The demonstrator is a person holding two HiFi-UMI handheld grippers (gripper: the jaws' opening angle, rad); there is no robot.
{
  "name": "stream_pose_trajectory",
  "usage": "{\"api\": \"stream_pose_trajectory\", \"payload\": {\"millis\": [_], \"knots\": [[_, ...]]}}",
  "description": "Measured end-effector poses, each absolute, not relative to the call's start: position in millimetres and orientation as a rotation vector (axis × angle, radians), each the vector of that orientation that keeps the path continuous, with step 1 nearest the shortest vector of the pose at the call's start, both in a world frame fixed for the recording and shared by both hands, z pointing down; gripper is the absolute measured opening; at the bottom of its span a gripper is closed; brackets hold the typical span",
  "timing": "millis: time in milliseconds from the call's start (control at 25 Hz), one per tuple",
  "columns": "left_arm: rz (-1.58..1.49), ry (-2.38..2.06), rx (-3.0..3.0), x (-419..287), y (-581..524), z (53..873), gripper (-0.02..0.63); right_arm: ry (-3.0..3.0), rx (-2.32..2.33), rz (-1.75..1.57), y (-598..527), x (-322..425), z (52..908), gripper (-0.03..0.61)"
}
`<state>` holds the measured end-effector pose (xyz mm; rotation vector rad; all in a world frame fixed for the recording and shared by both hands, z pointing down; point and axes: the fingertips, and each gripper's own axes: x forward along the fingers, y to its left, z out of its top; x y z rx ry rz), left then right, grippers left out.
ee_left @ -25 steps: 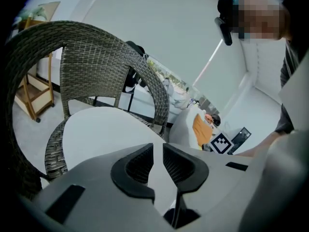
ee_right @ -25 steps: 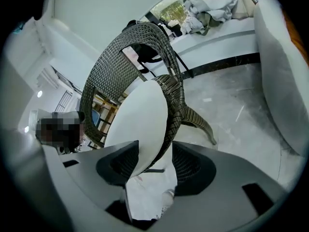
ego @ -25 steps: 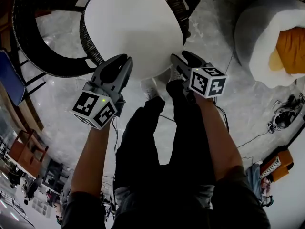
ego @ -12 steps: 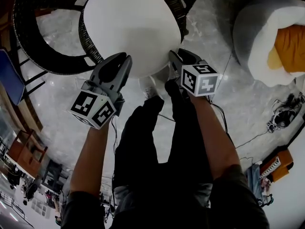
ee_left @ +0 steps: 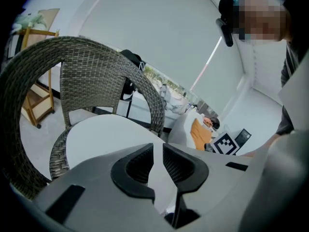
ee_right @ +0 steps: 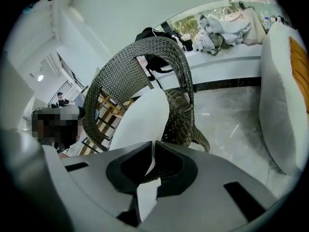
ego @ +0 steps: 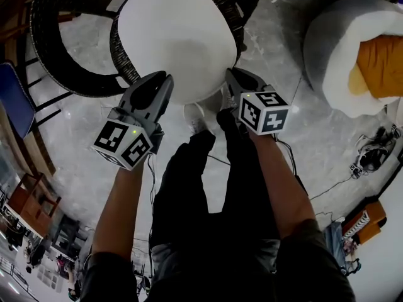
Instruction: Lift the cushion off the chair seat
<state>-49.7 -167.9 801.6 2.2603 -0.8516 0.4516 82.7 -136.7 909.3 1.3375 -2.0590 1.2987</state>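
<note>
Left tool (ee_left: 158, 151) appears clamped on the near rim of the smooth, white oval cushion (ego: 179, 36), which sits in the dark woven wicker chair (ego: 119, 52). Right tool (ee_right: 153, 154), its jaws just closing, pinches the cushion's thin edge. Raise both tools evenly so the pliable pad neither sags nor slips.

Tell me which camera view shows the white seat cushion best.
The head view: it looks down on the cushion, showing nearly its whole round outline on the wicker chair. The left gripper view shows its top at a low angle, the near part hidden. The right gripper view shows it tilted and foreshortened.
</note>
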Motion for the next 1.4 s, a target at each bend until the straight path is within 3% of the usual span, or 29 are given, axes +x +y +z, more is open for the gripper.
{"api": "stream_pose_trajectory", "payload": {"millis": [760, 1400], "knots": [[0.29, -0.947, 2.399, -63, -205, 633, 0.067, -2.363, 1.371, 1.043, -199, 52, 691, 0.021], [0.144, -0.986, 2.505, -69, -212, 485, 0.067, -2.472, 1.485, 0.979, -212, 71, 531, 0.02]]}}
